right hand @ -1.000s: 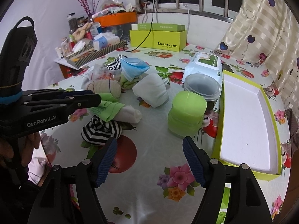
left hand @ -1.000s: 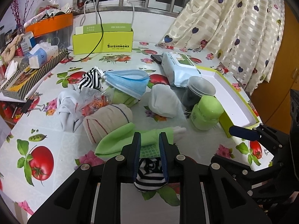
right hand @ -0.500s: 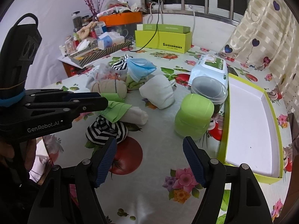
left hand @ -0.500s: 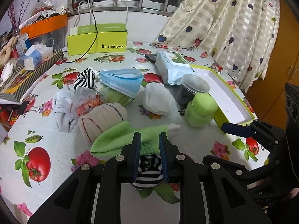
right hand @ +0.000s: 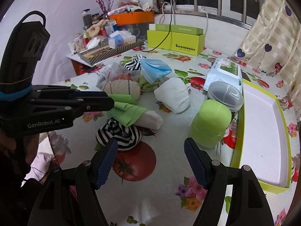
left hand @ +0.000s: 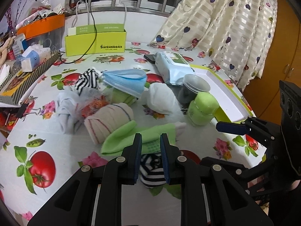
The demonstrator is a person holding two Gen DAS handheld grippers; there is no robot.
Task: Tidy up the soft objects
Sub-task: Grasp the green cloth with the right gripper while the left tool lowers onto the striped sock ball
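Observation:
My left gripper (left hand: pixel 150 143) is shut on a light green cloth (left hand: pixel 120 141) wrapped around a white roll (right hand: pixel 150 120). In the right wrist view the left gripper (right hand: pixel 111 103) pinches a raised fold of that green cloth (right hand: pixel 129 111). Just below it, a black-and-white striped sock (right hand: pixel 120 133) lies balled on the table. My right gripper (right hand: pixel 150 143) stands open over the tablecloth in front of the sock, with nothing between its jaws. Behind lie a beige rolled towel (left hand: pixel 109 114), a white bundle (left hand: pixel 161 99) and a blue face mask (left hand: pixel 126 81).
A white tray with a green rim (right hand: pixel 263 131) lies at the right. Beside it stand a green jar (right hand: pixel 210 124), a lidded clear container (right hand: pixel 225 96) and a wipes pack (right hand: pixel 225 71). A yellow-green box (left hand: pixel 96 43) and cluttered trays line the back and left.
Both views have shifted only slightly. The left gripper keeps its hold on the green cloth, the right stays open, and nothing on the table has moved.

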